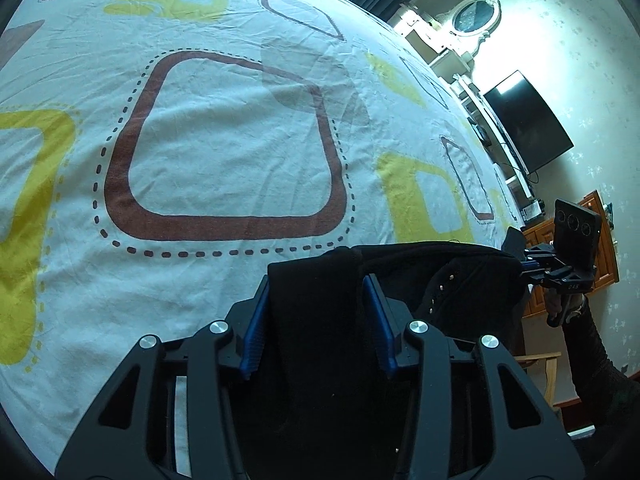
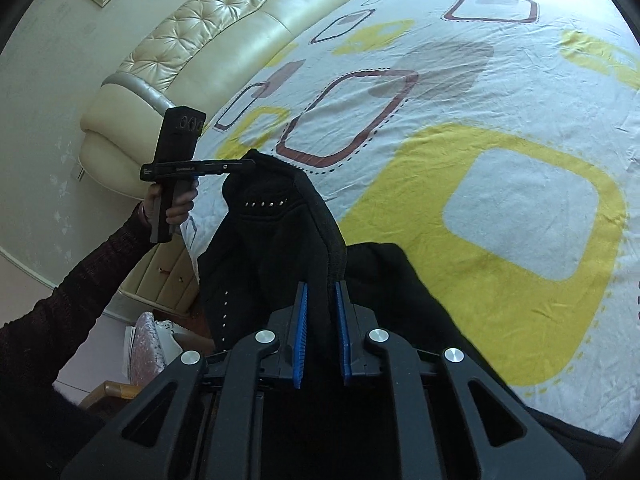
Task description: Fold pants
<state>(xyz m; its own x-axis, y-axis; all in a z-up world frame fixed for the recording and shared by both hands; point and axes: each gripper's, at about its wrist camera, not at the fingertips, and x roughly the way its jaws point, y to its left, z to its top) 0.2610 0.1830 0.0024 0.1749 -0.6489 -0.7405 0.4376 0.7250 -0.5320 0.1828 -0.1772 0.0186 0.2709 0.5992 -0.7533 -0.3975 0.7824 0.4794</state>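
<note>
Both grippers hold the black pants (image 2: 280,240) up by the waistband above the bed (image 2: 520,80), so the step in hand looks like the lift and spread that comes before any fold.

In the left wrist view the left gripper (image 1: 316,304) has its 2 blue pads (image 1: 256,336) clenched on a thick bunch of black cloth, which fills the frame from 6 o'clock up to the centre. The right gripper (image 1: 528,270) shows at 3 o'clock, gripping the far end of the waistband.

In the right wrist view the right gripper (image 2: 322,320) is closed on a narrow ridge of the waistband at 6 o'clock. The left gripper (image 2: 252,166) sits at 10 o'clock with its tip pinching the other end. A row of small studs (image 2: 266,203) runs across the cloth between them. Part of the pants drapes onto the patterned sheet (image 2: 532,216) at 5 o'clock; the legs are out of sight.

The padded headboard (image 2: 224,40) lies at 11 o'clock.

The next move probably calls for drawing the 2 grippers apart until the waistband is taut, then lowering the pants flat onto the sheet with the legs lined up. The slack middle could bunch if lowered too soon.
</note>
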